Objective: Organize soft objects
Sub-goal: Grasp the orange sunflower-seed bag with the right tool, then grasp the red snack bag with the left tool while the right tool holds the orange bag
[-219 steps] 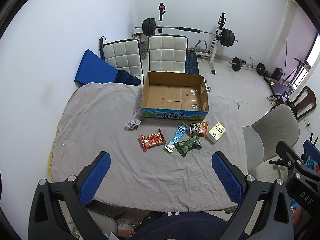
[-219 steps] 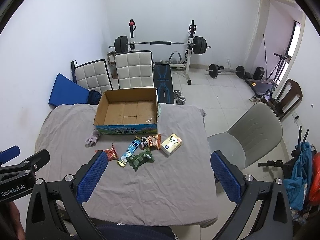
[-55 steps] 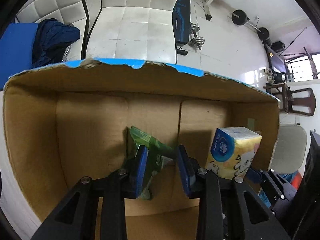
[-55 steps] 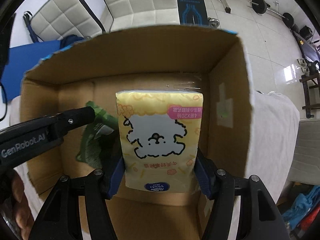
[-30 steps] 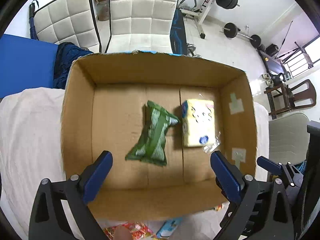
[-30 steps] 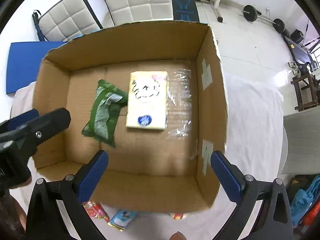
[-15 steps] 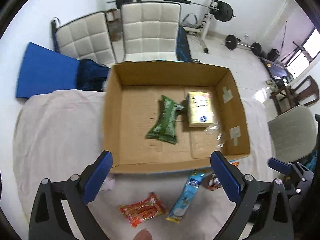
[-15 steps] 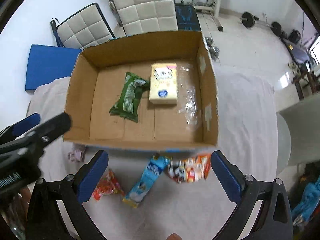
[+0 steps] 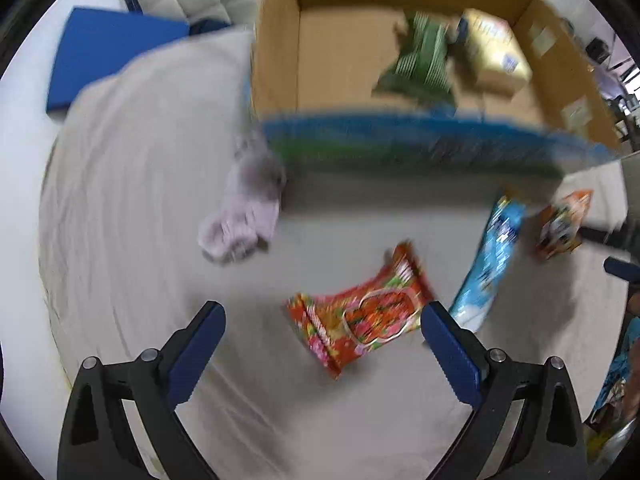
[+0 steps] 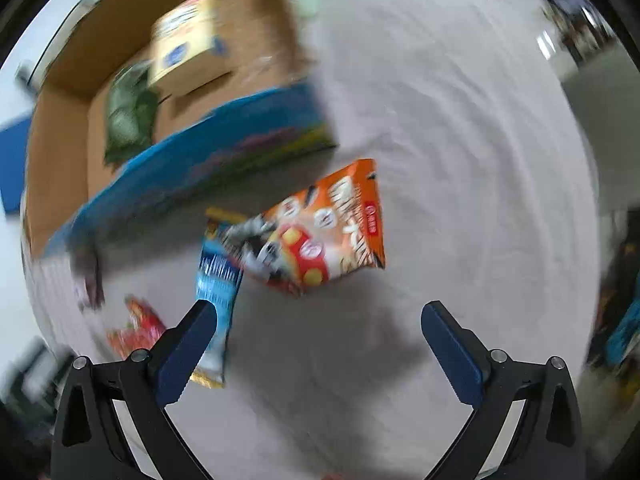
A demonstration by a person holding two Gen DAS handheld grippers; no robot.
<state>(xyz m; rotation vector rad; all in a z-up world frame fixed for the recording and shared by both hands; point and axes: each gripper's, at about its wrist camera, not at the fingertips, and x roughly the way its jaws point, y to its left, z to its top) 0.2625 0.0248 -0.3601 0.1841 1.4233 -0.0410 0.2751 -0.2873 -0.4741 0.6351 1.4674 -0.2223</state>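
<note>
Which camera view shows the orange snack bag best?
The right wrist view: the orange snack bag lies large near the middle, ahead of the open right gripper. The left wrist view shows it small and blurred at the right edge.

a table covered with a wrinkled grey cloth (image 9: 132, 184) carries an open cardboard box (image 9: 276, 64), a lilac sock (image 9: 240, 216) beside the box's corner, a red packet (image 9: 360, 316), a light blue packet (image 9: 492, 264) and an orange packet (image 10: 332, 232).

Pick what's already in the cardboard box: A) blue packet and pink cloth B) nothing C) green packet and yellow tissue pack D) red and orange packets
C: the green packet and yellow tissue pack lie inside the cardboard box; the other items are on the sheet outside it.
</note>
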